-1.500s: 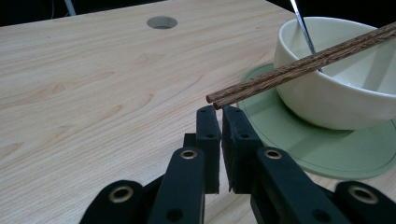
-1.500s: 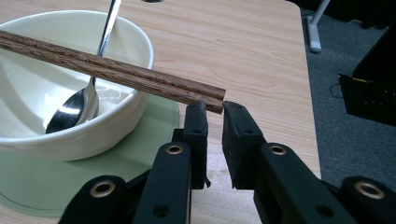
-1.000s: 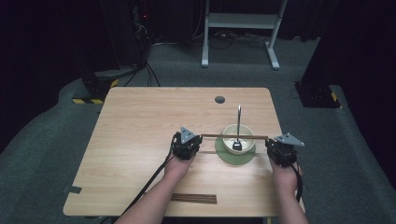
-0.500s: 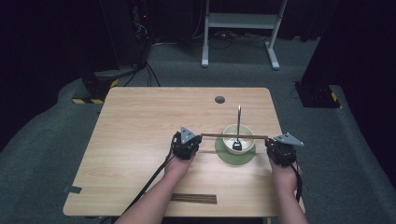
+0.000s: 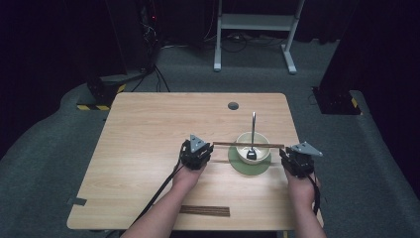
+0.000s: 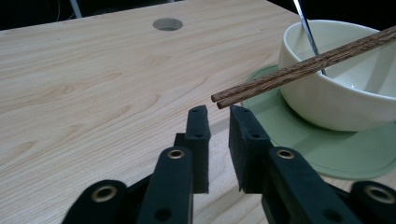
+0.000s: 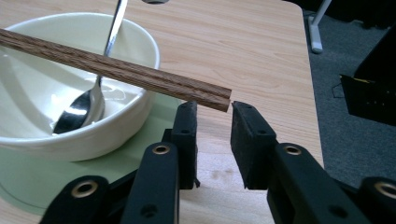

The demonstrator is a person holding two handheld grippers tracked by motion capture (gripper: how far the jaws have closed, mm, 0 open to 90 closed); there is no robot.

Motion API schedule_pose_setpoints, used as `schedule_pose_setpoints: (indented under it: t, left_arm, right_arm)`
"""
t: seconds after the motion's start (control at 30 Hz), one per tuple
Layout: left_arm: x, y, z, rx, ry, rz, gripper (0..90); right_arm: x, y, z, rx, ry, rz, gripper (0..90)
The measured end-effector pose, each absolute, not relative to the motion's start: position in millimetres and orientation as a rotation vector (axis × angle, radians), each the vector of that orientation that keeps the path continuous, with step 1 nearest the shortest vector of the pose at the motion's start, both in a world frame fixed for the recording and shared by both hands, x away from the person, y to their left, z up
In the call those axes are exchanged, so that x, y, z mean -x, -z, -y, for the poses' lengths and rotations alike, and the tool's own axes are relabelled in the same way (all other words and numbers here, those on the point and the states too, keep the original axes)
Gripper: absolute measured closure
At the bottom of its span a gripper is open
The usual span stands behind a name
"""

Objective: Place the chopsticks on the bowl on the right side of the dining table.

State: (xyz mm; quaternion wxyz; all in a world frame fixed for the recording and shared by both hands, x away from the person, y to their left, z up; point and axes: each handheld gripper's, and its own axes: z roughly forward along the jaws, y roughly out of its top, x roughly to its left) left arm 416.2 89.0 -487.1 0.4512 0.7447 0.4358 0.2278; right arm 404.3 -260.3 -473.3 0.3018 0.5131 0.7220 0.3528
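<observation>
High view: both grippers, left gripper and right gripper, just opened, leaving chopsticks resting across the bowl, placement likely done.

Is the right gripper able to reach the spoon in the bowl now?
Probably not directly: the chopsticks lie across the bowl between the right gripper and the spoon, so they block the straight way.

Brown wooden chopsticks lying level across bowl rim.
</observation>
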Motion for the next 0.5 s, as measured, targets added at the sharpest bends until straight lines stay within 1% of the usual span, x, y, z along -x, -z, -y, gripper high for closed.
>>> schedule_pose_setpoints:
  t: [0.13, 0.3, 0.5]
  left_arm:
    - [-413.9, 481.1, -94.7, -1.838, -0.562, -1.081, 68.0]
    - [-410.8, 473.2, -104.6, -1.832, -0.55, -1.066, 54.1]
    - [-405.0, 471.3, -122.6, -1.843, -0.529, -1.062, 42.8]
  right_arm:
    - [-399.9, 470.4, 257.4, -1.355, -0.948, -1.912, 64.3]
    - [-393.4, 466.1, 251.4, -1.351, -0.973, -1.917, 57.2]
    - [-380.6, 460.2, 238.8, -1.315, -1.012, -1.932, 49.8]
